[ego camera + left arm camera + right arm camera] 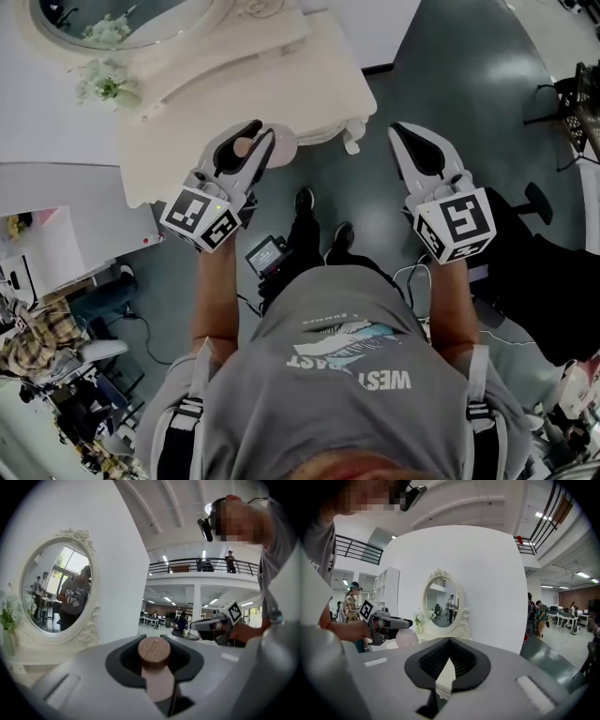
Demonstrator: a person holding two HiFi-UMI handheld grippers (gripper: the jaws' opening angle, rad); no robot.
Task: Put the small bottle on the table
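My left gripper is shut on the small bottle, a round pink bottle with a wooden cap. The cap sits between the jaws in the left gripper view. The pink body hangs below the left gripper in the right gripper view. The bottle is at the front edge of the white dressing table; I cannot tell whether it touches it. My right gripper is off to the right over the floor, jaws together with nothing between them.
An oval mirror in a carved white frame stands at the back of the table. White flowers are at its left. A small device and cables lie on the dark floor by the person's shoes. People stand in the background.
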